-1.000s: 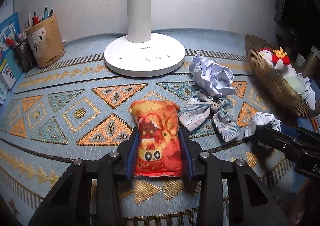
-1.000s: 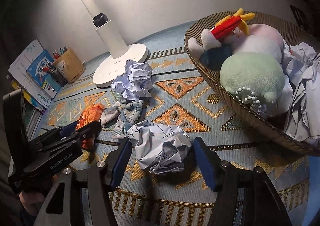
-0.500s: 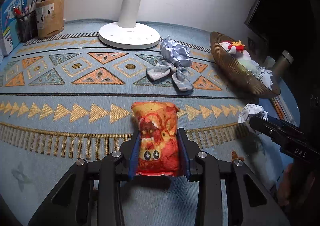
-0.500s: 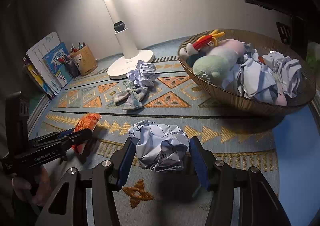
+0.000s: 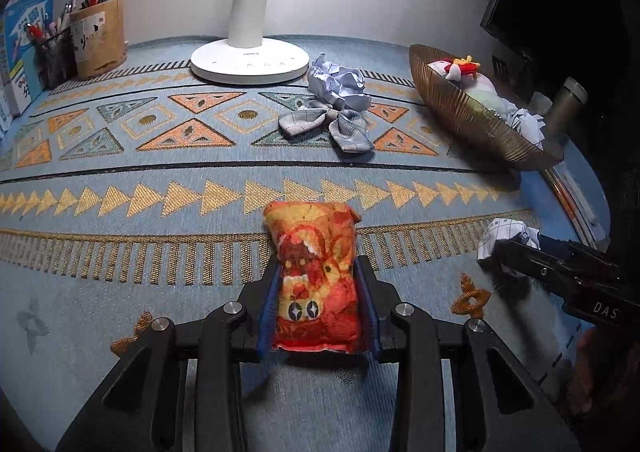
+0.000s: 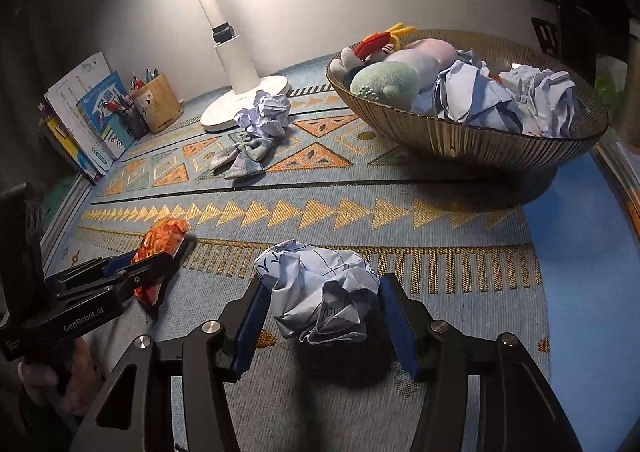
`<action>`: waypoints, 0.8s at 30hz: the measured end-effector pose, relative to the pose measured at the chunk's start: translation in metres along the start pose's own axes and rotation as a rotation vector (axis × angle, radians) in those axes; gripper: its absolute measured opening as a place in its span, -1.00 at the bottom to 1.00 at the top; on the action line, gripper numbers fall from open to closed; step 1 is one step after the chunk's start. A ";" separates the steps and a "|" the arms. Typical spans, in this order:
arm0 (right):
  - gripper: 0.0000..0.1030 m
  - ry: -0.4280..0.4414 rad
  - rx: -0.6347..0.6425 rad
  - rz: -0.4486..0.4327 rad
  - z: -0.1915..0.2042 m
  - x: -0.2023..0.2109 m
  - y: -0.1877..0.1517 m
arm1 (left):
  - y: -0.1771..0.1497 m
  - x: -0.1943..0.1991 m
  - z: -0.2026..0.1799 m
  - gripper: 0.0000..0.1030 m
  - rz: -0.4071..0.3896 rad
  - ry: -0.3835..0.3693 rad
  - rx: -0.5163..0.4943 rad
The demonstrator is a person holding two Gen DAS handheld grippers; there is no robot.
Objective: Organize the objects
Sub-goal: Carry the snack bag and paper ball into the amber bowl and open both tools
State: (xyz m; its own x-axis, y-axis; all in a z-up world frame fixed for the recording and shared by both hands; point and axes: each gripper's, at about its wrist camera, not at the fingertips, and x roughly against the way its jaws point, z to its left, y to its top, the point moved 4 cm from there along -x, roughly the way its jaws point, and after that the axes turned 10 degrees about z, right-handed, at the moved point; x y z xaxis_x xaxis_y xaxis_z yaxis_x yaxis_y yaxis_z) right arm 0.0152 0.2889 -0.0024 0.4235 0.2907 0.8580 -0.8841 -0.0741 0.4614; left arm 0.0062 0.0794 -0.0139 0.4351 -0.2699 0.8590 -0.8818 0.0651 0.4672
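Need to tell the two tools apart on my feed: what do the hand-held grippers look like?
Both are black with blue finger pads and silver pivot bolts. Left hand-held gripper reads "GenRobot.AI" in white on its side; right hand-held gripper shows white letters "DAS".

orange pouch (image 5: 316, 276), crumpled paper ball (image 6: 320, 292)

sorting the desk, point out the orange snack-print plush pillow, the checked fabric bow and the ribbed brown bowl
orange snack-print plush pillow (image 5: 316, 276), left wrist view, middle of its printed front
checked fabric bow (image 5: 326, 124), left wrist view, centre knot
ribbed brown bowl (image 6: 460, 136), right wrist view, outer ribbed wall
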 end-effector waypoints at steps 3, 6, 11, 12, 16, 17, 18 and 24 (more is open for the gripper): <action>0.35 -0.016 -0.027 0.002 -0.005 0.001 -0.002 | 0.000 0.000 0.000 -0.38 -0.001 -0.002 -0.001; 0.35 0.020 -0.033 0.011 -0.006 0.001 -0.003 | -0.001 -0.001 -0.001 -0.38 -0.002 0.004 -0.006; -0.03 0.010 -0.004 0.029 -0.001 -0.003 -0.002 | 0.001 0.001 -0.006 -0.38 -0.001 0.013 -0.009; -0.07 0.014 0.003 0.018 0.001 0.001 -0.002 | 0.004 0.003 -0.009 -0.39 -0.002 0.006 -0.012; -0.10 0.034 0.012 -0.075 -0.001 0.039 0.013 | 0.035 0.028 -0.034 -0.39 -0.063 -0.063 -0.070; -0.10 0.035 0.011 -0.114 -0.004 0.055 0.020 | 0.045 0.034 -0.045 -0.39 -0.083 -0.081 -0.097; -0.10 0.030 0.008 -0.158 -0.008 0.070 0.028 | 0.057 0.040 -0.055 -0.39 -0.102 -0.097 -0.122; -0.09 -0.100 -0.115 -0.386 -0.061 0.138 0.083 | 0.129 0.049 -0.128 -0.39 -0.202 -0.171 -0.258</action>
State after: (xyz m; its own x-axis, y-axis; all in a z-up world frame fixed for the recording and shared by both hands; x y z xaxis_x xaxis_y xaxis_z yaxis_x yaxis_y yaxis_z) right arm -0.0119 0.3809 0.1405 0.7403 0.1821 0.6472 -0.6706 0.1313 0.7301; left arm -0.0629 0.1980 0.1155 0.5396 -0.4577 0.7066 -0.6969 0.2282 0.6799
